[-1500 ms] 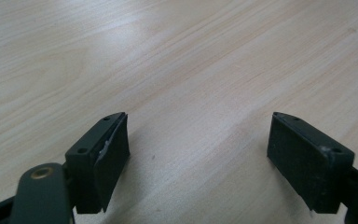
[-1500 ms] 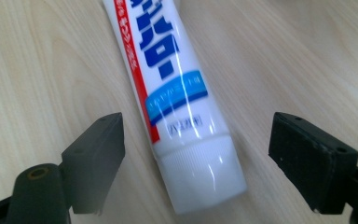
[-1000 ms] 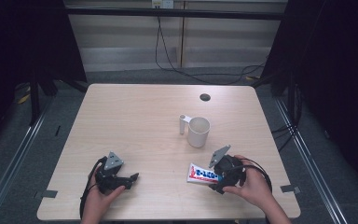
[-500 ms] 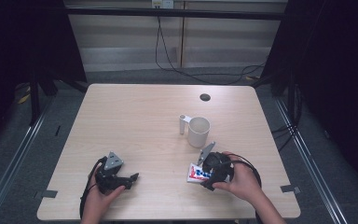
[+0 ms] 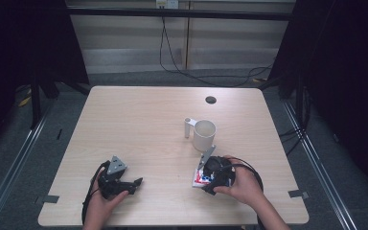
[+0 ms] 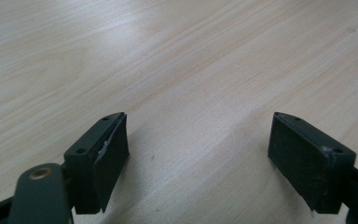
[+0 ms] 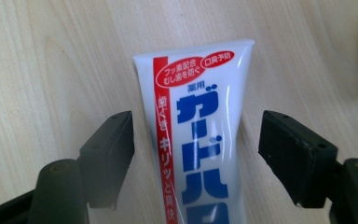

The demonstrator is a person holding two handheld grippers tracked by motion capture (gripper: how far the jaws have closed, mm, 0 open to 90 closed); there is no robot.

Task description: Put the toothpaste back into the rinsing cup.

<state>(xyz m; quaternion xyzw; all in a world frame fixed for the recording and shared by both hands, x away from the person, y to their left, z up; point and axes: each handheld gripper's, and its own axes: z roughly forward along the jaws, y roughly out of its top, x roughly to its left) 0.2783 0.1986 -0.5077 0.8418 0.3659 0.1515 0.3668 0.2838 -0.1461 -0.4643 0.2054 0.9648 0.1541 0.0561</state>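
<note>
A glossy white plastic toothpaste tube [image 7: 200, 140] carries a red stripe with white script and bold blue lettering, lying on a pale straw wood-grain table [image 5: 139, 124] beside a plain cream-white ceramic mug [image 5: 204, 134].

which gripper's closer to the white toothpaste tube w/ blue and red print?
Right. The right gripper is directly over the white toothpaste tube with blue and red print, jaws open on either side of it. The left gripper sits open over bare table, far to the tube's left.
</note>
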